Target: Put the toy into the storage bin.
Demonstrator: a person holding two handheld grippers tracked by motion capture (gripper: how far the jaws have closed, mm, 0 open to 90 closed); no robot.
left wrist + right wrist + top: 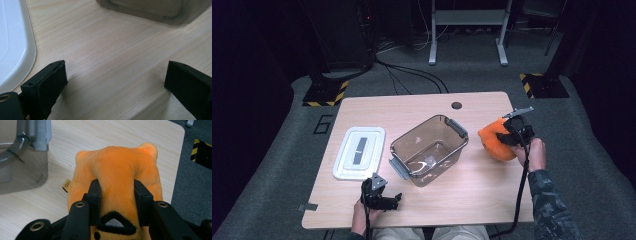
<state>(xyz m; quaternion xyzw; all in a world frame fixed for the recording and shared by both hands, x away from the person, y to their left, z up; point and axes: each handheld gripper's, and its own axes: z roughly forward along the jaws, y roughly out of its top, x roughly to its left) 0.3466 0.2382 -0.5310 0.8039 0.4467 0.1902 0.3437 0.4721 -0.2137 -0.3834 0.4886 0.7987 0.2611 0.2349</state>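
In the high view, the orange plush toy [495,141] sits at the right of the frame, at the right edge of the wooden table [472,185], with the right gripper [511,134] clamped on it from the side nearer the person. The clear plastic bin [430,149] stands open at the centre of the frame, just left of the toy, so the likely carry runs leftward across the picture and over the bin's near rim; the bin's long axis runs diagonally from lower left to upper right. The right hand is plainly the nearer one to the toy. The left gripper [387,201] rests low at the bottom centre, well apart from the toy, and the white lid [360,152] lies flat to the left of the bin.

The left gripper view gives what the high view leaves unclear: its two black jaws stand wide apart with only bare table between them, the lid's rounded edge at the upper left and the bin's wall at the top.

The right gripper view shows the grip itself: the fingers [94,192] pinch a raised fold of the plush, and the bin's grey handle [41,133] is at the upper left.
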